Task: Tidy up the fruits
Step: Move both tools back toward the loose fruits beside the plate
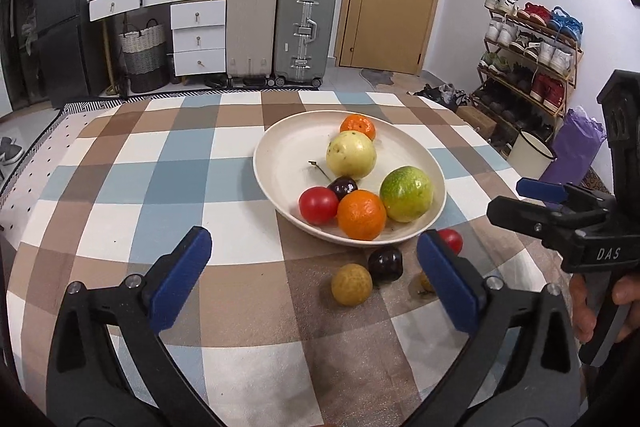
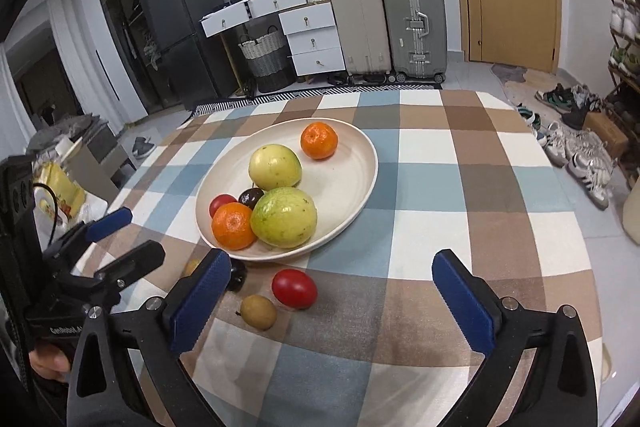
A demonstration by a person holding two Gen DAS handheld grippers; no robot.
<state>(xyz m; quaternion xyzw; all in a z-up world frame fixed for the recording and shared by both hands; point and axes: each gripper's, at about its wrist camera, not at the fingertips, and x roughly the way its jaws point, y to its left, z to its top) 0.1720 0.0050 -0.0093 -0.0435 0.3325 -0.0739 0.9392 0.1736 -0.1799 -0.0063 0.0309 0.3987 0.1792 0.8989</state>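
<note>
A cream plate (image 1: 280,143) (image 2: 360,163) on the checked tablecloth holds two oranges (image 1: 361,215) (image 2: 319,140), a yellow guava (image 1: 351,155), a green guava (image 1: 406,193) (image 2: 284,217), a red tomato (image 1: 318,205) and a dark plum (image 1: 343,187). In front of the plate lie a tan longan (image 1: 351,284), a dark plum (image 1: 385,264), a red tomato (image 2: 294,288) and another longan (image 2: 259,311). My left gripper (image 1: 312,281) is open and empty, just short of the loose fruits. My right gripper (image 2: 330,303) is open and empty, near the tomato.
The right gripper shows in the left wrist view (image 1: 560,219), the left one in the right wrist view (image 2: 104,251). Behind the table stand suitcases (image 1: 280,27), white drawers (image 1: 198,35) and a basket (image 1: 144,59). A shoe rack (image 1: 528,47) stands on the right.
</note>
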